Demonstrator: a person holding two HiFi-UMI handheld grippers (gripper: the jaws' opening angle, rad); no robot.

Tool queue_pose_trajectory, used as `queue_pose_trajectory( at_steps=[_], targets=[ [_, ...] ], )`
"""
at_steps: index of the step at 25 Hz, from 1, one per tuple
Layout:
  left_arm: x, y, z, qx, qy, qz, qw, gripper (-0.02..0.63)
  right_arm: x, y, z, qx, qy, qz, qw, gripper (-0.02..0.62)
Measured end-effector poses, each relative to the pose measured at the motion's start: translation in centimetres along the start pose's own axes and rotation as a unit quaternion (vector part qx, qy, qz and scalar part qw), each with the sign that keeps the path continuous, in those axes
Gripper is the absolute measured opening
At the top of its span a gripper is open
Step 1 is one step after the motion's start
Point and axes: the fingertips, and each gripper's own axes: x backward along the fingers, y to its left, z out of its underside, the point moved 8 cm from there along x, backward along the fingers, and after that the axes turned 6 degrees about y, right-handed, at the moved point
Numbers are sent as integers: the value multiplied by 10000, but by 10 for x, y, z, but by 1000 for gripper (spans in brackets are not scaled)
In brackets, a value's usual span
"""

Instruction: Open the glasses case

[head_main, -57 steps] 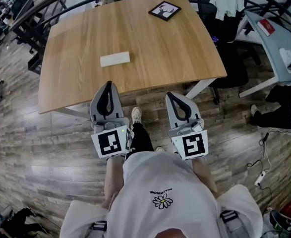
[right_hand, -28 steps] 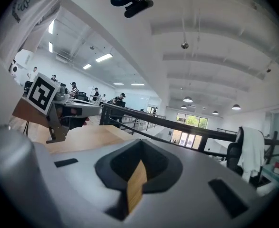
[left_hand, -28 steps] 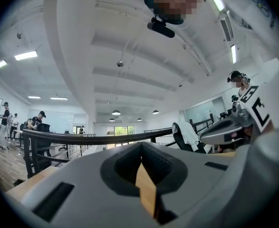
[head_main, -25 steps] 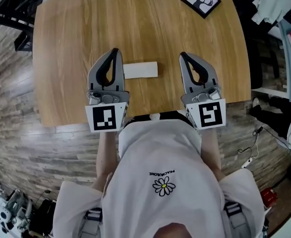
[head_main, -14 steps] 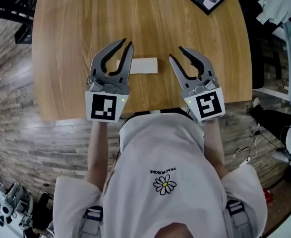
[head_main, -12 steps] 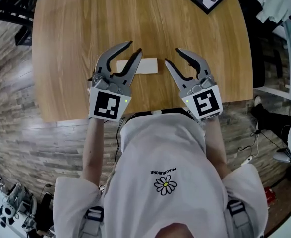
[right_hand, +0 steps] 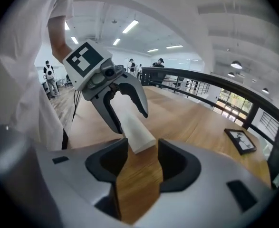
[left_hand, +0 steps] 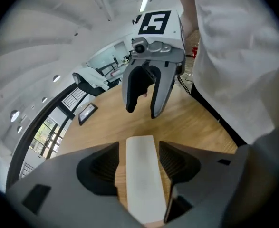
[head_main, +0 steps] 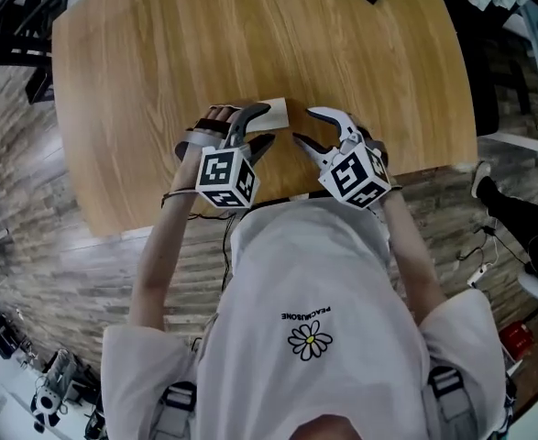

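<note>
Head view — left gripper (head_main: 267, 124) dropped, jaws opening astride glasses case (left_hand: 141, 175).

White glasses case (left_hand: 141, 184) lies between the left gripper's (left_hand: 138, 148) opening jaws; just beyond the case, the right gripper (left_hand: 142, 112) opens too, nothing between its jaws.

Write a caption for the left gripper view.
Left gripper, jaws opening, straddles the white glasses case on the wooden table.

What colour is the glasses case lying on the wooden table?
Plain white, with no pattern. The glasses case shows best in the left gripper view.
</note>
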Motion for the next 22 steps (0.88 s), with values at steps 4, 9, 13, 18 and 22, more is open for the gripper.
queue_pose_trajectory(
  at_steps=[4, 9, 13, 18, 22],
  targets=[
    [-17, -12, 6, -146, 357, 204, 9990, 261, -21, 7, 12, 126, 221, -417, 9988, 186],
    [-27, -15, 13, -78, 560, 264, 9981, 261, -39, 12, 20, 278, 493, -518, 9971, 186],
    [-32, -14, 10, -79, 589, 185, 9981, 261, -46, 14, 27, 430, 695, -584, 9949, 186],
    [-33, -13, 9, -173, 613, -27, 9980, 253, -52, 9, 25, 270, 712, -658, 9949, 186],
    [-32, -14, 10, -270, 626, -106, 9976, 238, -55, 9, 20, 355, 663, -625, 9952, 186]
  ],
)
